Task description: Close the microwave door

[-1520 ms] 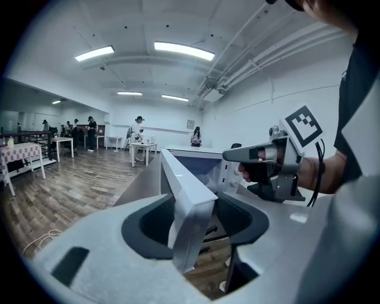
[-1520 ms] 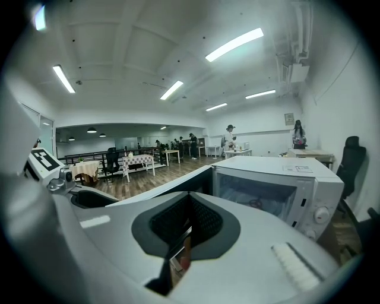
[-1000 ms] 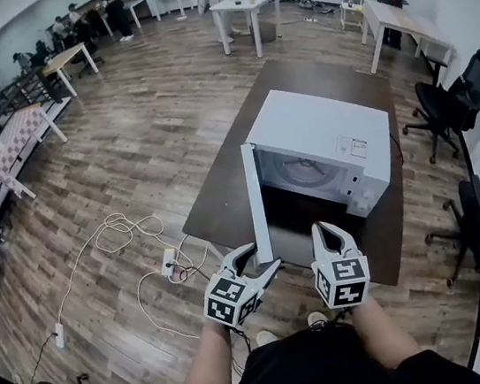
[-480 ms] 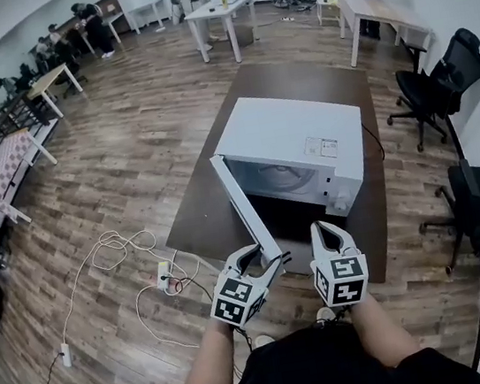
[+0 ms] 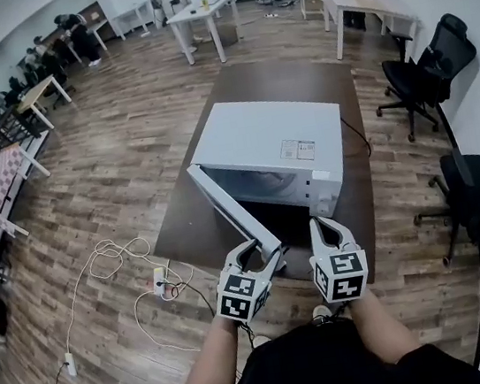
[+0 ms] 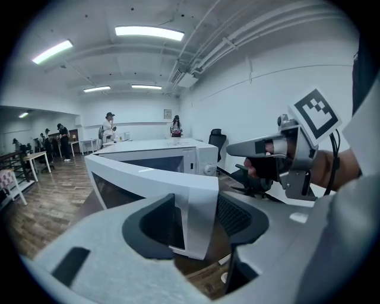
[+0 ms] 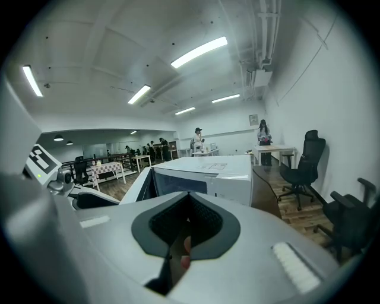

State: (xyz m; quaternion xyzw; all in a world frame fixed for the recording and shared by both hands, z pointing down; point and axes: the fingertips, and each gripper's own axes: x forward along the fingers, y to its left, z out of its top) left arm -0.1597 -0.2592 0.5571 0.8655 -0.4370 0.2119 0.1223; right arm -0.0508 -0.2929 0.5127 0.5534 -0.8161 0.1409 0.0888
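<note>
A white microwave (image 5: 268,142) stands on a dark brown table (image 5: 295,80), its door (image 5: 229,210) partly open and angled out toward me. My left gripper (image 5: 263,249) straddles the door's free edge. In the left gripper view the door (image 6: 154,178) fills the gap between the pads of the left gripper (image 6: 196,217), and the jaws are opening slightly. My right gripper (image 5: 323,223) hovers just right of it in front of the dark cavity, shut and holding nothing. The right gripper view has the microwave (image 7: 202,175) ahead, beyond the right gripper (image 7: 187,228).
Black office chairs (image 5: 423,70) (image 5: 477,196) stand right of the table. A power strip with white cables (image 5: 159,279) lies on the wood floor at the left. White tables (image 5: 200,14) and several people are far at the back.
The door has swung from sticking straight out to a narrower angle with the microwave's front. The left gripper went with its edge. The right gripper kept alongside.
</note>
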